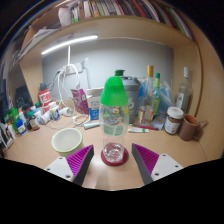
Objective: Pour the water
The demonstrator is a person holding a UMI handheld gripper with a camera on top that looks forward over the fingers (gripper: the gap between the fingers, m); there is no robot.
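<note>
My gripper [114, 160] is released — fingers spread wide w/ purple pads [77, 160] facing in, clamping nothing. Between the fingertips, resting on the wooden desk [190, 152], sits a small red-rimmed dish [114, 153]; gaps on both sides, so I'm not touching it. Just beyond it, straight ahead, stands the water bottle [114, 105] — upright, clear body w/ printed label, big green cap still on. It's apart from my fingers, behind the dish. To the left of my left finger is a pale green bowl [67, 139], upright, near but not touching. Right side, further back: a brown jar w/ white lid [174, 121] and a dark mug [191, 127] just beside it. Behind the water bottle is a crowd of bottles and containers [152, 95] along the wall — can't tell what each one is. Left of the bottle, more small clutter, incl. a red-and-white pack [79, 100] and small bottles [20, 122]. White cable loops [66, 77] hang by the wall, a strip light [68, 44] glows above, and a shelf of books [110, 10] runs overhead.
</note>
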